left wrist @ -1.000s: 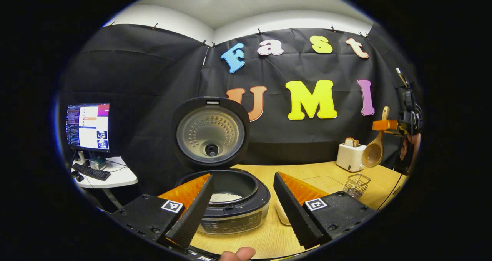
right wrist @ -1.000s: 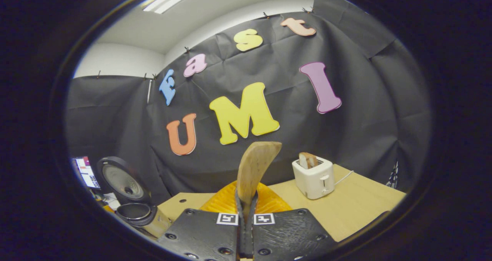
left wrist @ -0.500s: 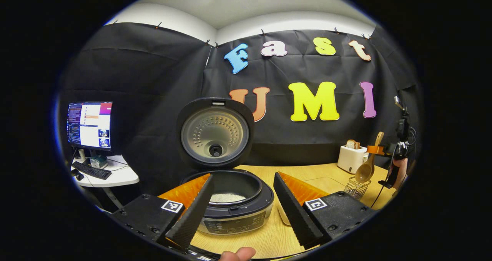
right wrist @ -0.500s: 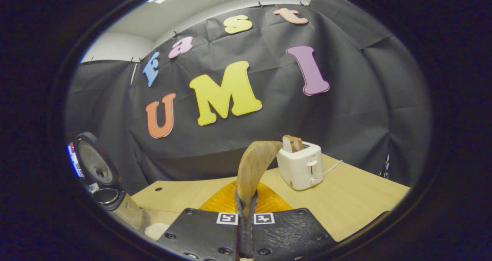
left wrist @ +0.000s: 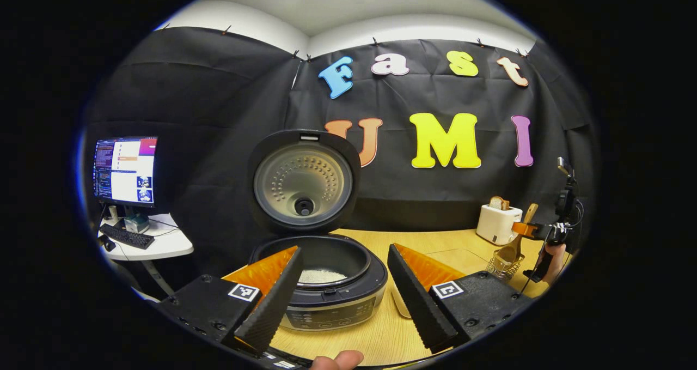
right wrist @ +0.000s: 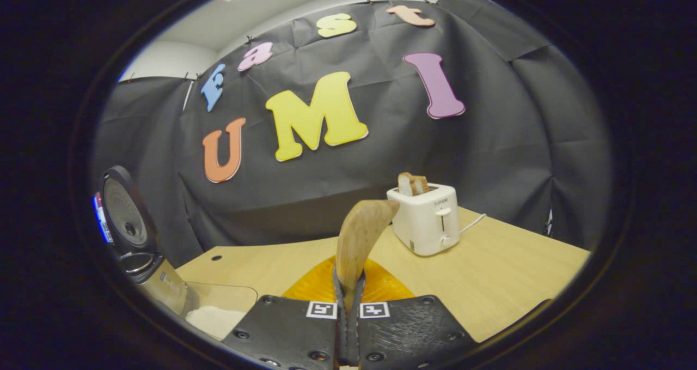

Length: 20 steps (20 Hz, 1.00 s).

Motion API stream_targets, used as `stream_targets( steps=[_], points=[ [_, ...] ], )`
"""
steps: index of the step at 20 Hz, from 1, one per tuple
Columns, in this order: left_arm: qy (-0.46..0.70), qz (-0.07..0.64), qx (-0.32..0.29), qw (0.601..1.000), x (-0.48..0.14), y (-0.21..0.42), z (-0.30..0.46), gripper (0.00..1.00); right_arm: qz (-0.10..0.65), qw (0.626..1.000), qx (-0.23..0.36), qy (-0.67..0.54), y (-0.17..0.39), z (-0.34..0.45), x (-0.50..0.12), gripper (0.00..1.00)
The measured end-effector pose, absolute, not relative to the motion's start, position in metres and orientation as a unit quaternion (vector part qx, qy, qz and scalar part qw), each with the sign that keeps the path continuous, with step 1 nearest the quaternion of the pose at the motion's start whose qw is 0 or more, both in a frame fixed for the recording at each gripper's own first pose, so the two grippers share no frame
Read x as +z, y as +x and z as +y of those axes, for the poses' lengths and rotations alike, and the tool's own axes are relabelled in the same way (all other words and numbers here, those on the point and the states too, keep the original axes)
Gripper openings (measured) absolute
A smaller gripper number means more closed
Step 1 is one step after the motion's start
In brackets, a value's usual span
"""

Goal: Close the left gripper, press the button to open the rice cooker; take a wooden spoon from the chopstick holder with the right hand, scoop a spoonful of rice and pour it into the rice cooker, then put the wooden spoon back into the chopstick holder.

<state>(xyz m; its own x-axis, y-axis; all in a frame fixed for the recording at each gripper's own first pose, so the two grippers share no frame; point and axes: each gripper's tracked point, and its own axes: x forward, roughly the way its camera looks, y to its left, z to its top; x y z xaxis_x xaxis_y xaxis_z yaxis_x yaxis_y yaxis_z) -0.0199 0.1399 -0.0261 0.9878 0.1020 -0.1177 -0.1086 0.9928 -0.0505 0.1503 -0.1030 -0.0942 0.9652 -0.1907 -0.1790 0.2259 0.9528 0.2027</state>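
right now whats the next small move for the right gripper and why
Probably lower a bit more, then let go. The right gripper is shut on the wooden spoon, whose bowl, seen in the left gripper view, sits at the mouth of the wire holder. The rice cooker stands open with rice inside, so only the return seems left.
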Motion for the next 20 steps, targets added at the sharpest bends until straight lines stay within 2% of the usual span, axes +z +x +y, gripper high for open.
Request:
stream_targets(
  steps=[7,10,11,12,14,16,17,18,19,20],
  points=[
    [-0.028,0.061,0.048,0.997,-0.028,-0.02,0.137,0.99,0.093,0.981,-0.108,0.13,0.148,-0.101,-0.109,0.05],
    [-0.028,0.06,0.05,0.997,-0.027,-0.02,0.137,0.99,0.078,0.983,-0.108,0.126,0.146,-0.104,-0.103,0.11],
    [-0.028,0.06,0.049,0.997,-0.026,-0.02,0.136,0.99,0.073,0.983,-0.109,0.125,0.145,-0.105,-0.099,0.07],
    [-0.028,0.057,0.048,0.997,-0.024,-0.021,0.135,0.99,0.071,0.984,-0.11,0.124,0.143,-0.106,-0.099,0.11],
    [-0.031,0.055,0.045,0.997,-0.023,-0.021,0.134,0.99,0.075,0.984,-0.111,0.12,0.139,-0.108,-0.101,0.42],
    [-0.033,0.054,0.043,0.997,-0.021,-0.021,0.13,0.99,0.081,0.984,-0.109,0.118,0.137,-0.112,-0.107,0.67],
    [-0.034,0.054,0.043,0.997,-0.021,-0.022,0.129,0.99,0.086,0.983,-0.11,0.12,0.135,-0.113,-0.111,0.69],
    [-0.035,0.051,0.045,0.997,-0.018,-0.022,0.127,0.99,0.09,0.983,-0.106,0.122,0.133,-0.113,-0.114,0.78],
    [-0.038,0.046,0.049,0.997,-0.015,-0.022,0.127,0.99,0.095,0.983,-0.104,0.119,0.129,-0.113,-0.116,0.74],
    [-0.043,0.045,0.055,0.997,-0.013,-0.021,0.126,0.99,0.097,0.983,-0.103,0.117,0.125,-0.115,-0.118,0.76]
  ],
)
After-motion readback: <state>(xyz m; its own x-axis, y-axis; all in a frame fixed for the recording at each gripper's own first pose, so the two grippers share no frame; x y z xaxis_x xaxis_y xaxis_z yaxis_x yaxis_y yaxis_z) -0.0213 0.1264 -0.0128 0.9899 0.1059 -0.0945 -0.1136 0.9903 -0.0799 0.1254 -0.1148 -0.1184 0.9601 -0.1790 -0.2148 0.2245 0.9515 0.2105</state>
